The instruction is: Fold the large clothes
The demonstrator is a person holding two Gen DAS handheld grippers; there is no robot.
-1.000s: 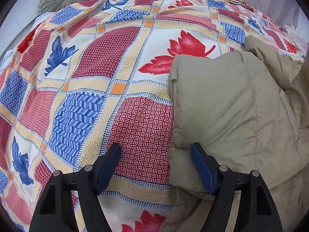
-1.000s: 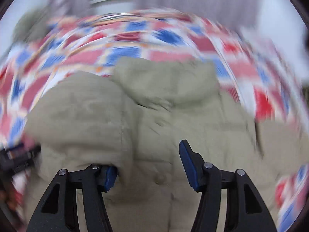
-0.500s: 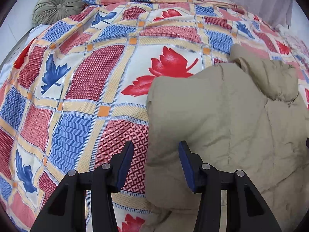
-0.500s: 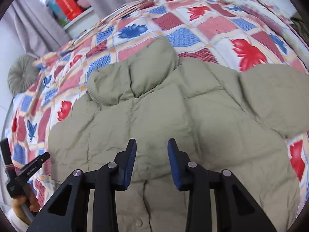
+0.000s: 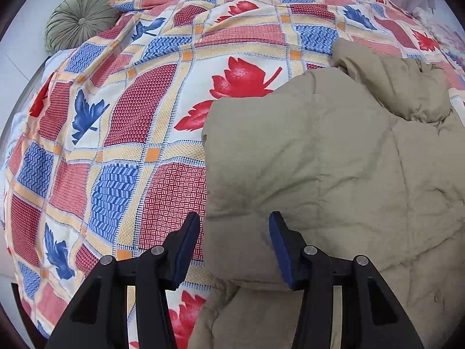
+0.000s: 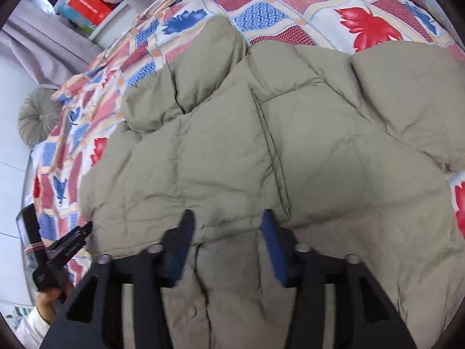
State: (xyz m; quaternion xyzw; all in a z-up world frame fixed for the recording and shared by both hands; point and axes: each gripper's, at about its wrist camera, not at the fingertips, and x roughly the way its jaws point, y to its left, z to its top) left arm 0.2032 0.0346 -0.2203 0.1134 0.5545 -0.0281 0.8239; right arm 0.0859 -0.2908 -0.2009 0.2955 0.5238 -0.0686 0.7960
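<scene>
1. A puffy khaki jacket (image 6: 261, 151) lies flat on the bed, hood (image 6: 200, 72) pointing away from you, its long axis running from you toward the hood.
2. Your left gripper (image 5: 232, 247) hangs at the jacket's left folded edge, fingers apart, holding nothing; one finger is over the quilt (image 5: 122, 133), the other over the jacket.
3. Your right gripper (image 6: 226, 247) hovers above the jacket's middle seam, fingers apart, empty. The unfolded right sleeve (image 6: 412, 99) lies nearer this hand.
4. The patchwork quilt is soft and yielding. A round cushion (image 5: 78, 20), curtains (image 6: 37, 43) and a shelf of boxes (image 6: 87, 3) sit beyond.
</scene>
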